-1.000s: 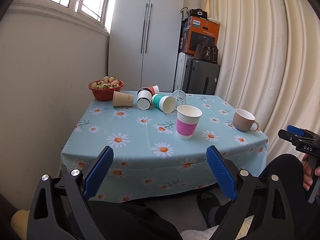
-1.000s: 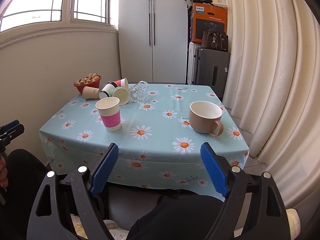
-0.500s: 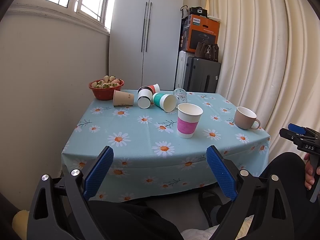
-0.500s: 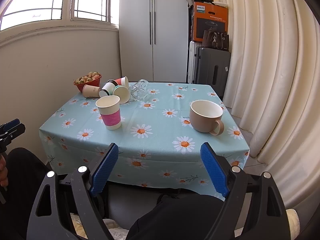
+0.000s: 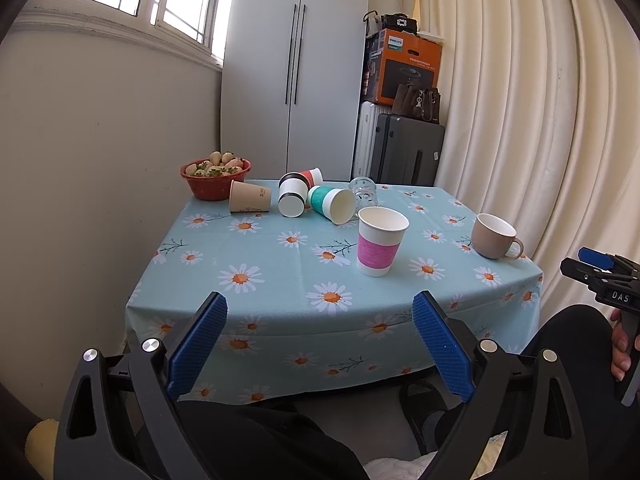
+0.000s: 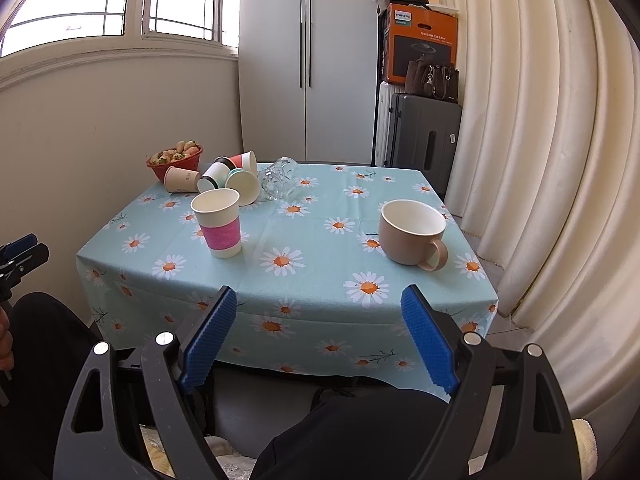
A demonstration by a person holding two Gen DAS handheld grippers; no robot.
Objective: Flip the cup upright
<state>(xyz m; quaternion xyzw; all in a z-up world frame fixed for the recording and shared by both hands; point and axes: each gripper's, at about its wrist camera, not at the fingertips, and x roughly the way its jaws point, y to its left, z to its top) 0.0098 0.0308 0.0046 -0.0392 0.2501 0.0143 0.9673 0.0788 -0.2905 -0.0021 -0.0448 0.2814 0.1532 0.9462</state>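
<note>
While both hand-held grippers hang low in front of the tabletop [image 5: 280, 280], nothing is being held. The left hand-held gripper [image 5: 320, 340] has its blue pads spread wide apart, and so does the right hand-held gripper [image 6: 318, 336]. Both are well short of the cups.

The cups that need flipping lie on their sides in a bunch at the far end, near the red bowl [image 5: 214, 184]. There is a tan cup [image 5: 250, 197], a black cup [image 5: 291, 197], a red cup [image 5: 311, 177] behind it, and a green cup [image 5: 332, 204]. A glass [image 5: 363, 195] lies tipped over just beside the green cup. The pink cup [image 5: 380, 242] and the mug [image 5: 493, 236] already stand up.

Here is what I think could go wrong. The cups lie so close that they seem to touch. If a pad bumps one, it could roll and push the others, and a paper cup could roll off the edge. A hard squeeze could crush a paper cup. The pink cup stands between the left hand-held gripper and the bunch, so a straight reach could knock it down. The glass looks slippery and could roll too.

Compared with a second ago, the cups have not moved at all. In the left view the tabletop sits a little lower and the mug is a bit more to the right, so the camera has shifted only slightly. The pads are just as wide.
</note>
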